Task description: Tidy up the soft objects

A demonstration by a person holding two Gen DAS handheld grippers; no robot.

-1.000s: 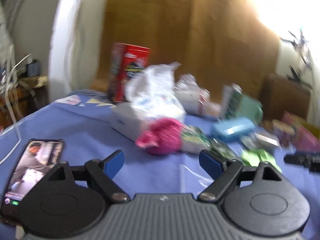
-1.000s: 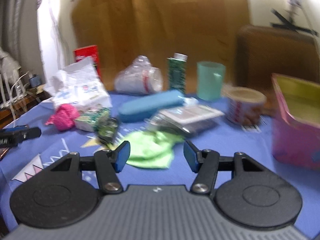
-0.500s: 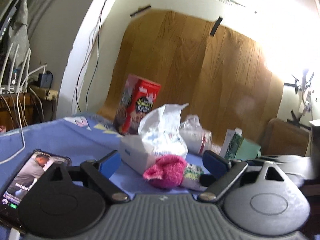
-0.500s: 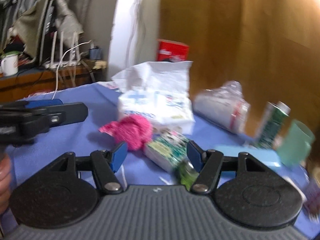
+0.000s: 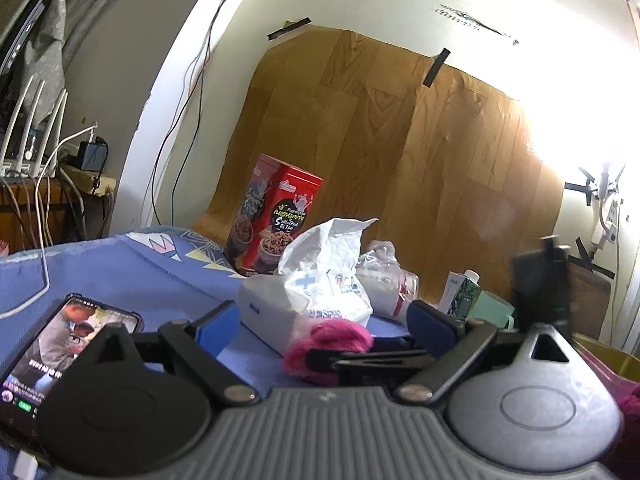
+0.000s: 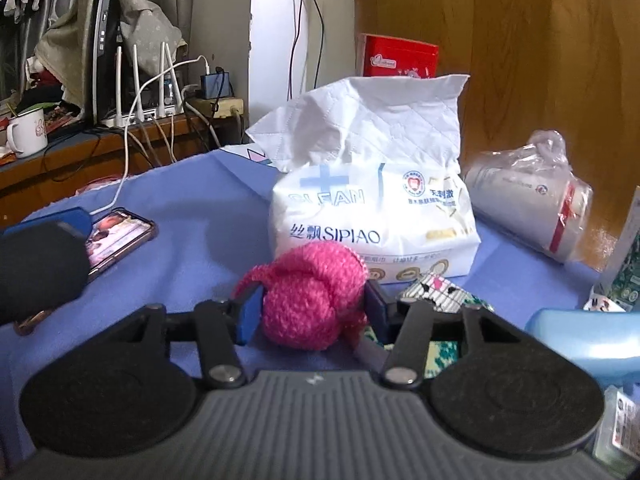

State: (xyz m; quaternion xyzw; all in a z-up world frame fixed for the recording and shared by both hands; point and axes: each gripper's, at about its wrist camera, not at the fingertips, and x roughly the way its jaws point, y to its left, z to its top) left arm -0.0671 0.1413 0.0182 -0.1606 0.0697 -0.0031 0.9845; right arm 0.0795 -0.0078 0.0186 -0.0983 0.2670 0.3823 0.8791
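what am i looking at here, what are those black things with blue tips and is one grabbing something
Those are two hand-held gripping tools; a person holds one in each hand, and each carries a camera looking along its two fingers. One picture is from the left tool, which is open and holds nothing. The other is from the right tool: its blue pads sit on both sides of a pink knit ball, apparently gripping it. On the blue cloth lie a tissue pack, a phone, a red tin and a bagged roll.
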